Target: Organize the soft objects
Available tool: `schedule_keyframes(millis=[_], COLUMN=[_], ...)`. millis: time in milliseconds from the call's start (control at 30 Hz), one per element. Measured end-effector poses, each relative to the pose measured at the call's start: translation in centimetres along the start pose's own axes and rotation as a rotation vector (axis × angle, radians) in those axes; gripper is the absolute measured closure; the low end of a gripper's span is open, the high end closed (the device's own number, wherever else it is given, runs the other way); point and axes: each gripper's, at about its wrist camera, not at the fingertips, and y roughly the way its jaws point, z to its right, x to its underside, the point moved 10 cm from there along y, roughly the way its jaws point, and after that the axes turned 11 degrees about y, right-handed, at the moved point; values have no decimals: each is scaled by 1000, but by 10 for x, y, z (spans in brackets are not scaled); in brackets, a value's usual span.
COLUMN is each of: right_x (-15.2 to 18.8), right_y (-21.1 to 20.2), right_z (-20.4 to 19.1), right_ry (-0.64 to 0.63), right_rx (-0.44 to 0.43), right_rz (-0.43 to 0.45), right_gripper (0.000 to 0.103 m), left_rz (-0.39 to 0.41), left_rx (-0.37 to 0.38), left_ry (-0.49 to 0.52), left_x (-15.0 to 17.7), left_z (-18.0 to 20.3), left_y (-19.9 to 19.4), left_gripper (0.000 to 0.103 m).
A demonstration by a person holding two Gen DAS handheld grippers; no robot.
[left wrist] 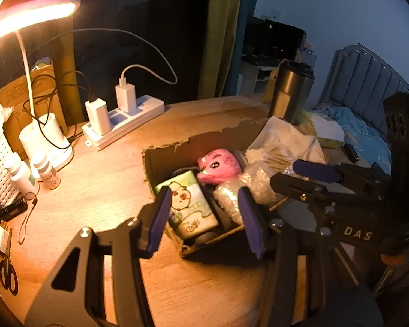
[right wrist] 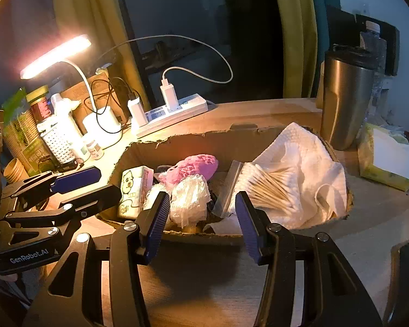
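Two grippers hover over the near rim of the torn brown cardboard box (right wrist: 193, 143), and neither holds anything: the left gripper (left wrist: 204, 215) has its blue-padded jaws spread with only air between them, framing the box's left end, and the right gripper (right wrist: 201, 220) likewise stands with jaws apart and empty, above the box's front wall. Inside the box, just beyond the right gripper, lies a crumpled wad of clear plastic film (right wrist: 189, 200); it looks nearly weightless and springy, so I judge a pinch across its bulky middle would hold best. Behind the wad sits the pink plush toy with black eyes (left wrist: 218, 167), soft and light, easy to squeeze anywhere on its rounded body, though the fuzzy surface may slip from a shallow grip. At the box's left end stands a green-and-white pocket tissue pack with a cartoon print (left wrist: 189, 207), leaning against the wall; its wrapper looks slick, so the flat sides seem the place to clamp. At the box's right end a clear bag of wooden-stemmed cotton swabs (right wrist: 267, 185) rests on a white quilted cloth (right wrist: 308, 169) that drapes over the rim; the cloth is limp and would bunch when lifted. Past the box's right corner stands a steel tumbler with a black lid (right wrist: 346, 100).
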Motion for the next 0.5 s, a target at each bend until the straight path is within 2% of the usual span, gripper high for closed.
schedule_keyframes(millis=[367, 433, 467, 500], right_x=[2, 3, 4, 4], right_y=[-22, -27, -29, -32], right_z=[-2, -3, -3, -4], right_ry=[-4, -6, -6, -7], right_rx=[7, 8, 8, 9], right_rz=[29, 35, 37, 40], right_gripper=[50, 50, 50, 50], left_rz=[31, 37, 40, 44], left_rx=[-13, -15, -15, -15], left_ry=[8, 10, 11, 10], left_x=[-2, -1, -1, -1], left_z=[8, 9, 10, 11], left_y=[-22, -27, -29, -32], left_gripper=[50, 44, 35, 33])
